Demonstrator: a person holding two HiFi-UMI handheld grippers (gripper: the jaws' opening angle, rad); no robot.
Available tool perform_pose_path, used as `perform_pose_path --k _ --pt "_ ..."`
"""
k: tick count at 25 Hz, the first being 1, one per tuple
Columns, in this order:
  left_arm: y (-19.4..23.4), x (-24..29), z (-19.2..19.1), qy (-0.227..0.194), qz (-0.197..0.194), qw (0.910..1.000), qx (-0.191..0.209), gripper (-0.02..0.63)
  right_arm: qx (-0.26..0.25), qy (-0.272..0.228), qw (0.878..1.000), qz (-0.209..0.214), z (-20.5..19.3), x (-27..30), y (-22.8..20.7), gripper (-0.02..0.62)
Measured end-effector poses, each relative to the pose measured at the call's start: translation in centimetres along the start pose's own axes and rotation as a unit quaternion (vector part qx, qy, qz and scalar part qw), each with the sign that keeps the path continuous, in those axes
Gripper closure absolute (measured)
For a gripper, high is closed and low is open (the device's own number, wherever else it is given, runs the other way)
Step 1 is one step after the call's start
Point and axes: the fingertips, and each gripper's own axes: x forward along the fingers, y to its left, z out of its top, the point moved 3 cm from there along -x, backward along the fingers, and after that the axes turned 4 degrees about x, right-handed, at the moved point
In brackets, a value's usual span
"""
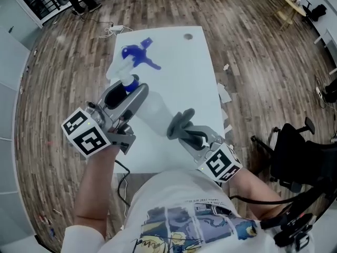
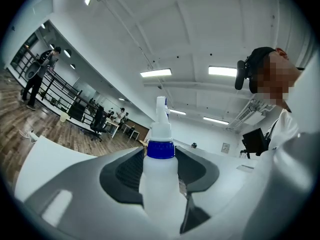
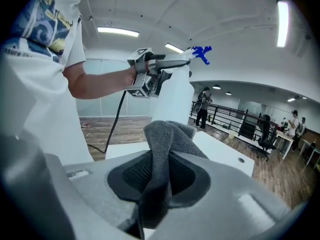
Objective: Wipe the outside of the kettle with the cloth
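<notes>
Gripping, left: left hand-held gripper clenched on one white spray bottle, just below its blue collar.
Right: right hand-held gripper grasping one grey cloth, bunched up between its jaws.
Cloth place: above the near end of the white counter, right of the bottle and apart from it.
Bottle: raised off the counter, blue trigger on top.
Count: two grippers, one bottle, one cloth, one counter.
</notes>
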Motion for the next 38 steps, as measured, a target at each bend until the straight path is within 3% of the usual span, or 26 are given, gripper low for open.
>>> perform_pose_path --k 8,14,22,38 --pt "1.1 0.0 0.4 -0.002 0.001 1.0000 0.003 0.410 0.023 0.065 0.998 -0.010 -4.3 1.3 0.3 0.520" --pt "0.4 2.7 -2.9 0.007 0.027 0.9991 0.031 0.410 0.055 0.087 0.994 -0.037 -9.9 -2.3 -0.8 0.520" --pt "6.1 2.4 -3.4 0.027 0.036 0.9946 0.093 0.410 0.169 0.064 0.978 -0.103 -8.1 -3.0 -0.5 0.520" --pt "14.9 6.6 -10.4 0.047 0.040 0.9845 0.164 0.410 0.230 0.082 0.952 -0.185 -7.0 -4.4 2.2 0.520"
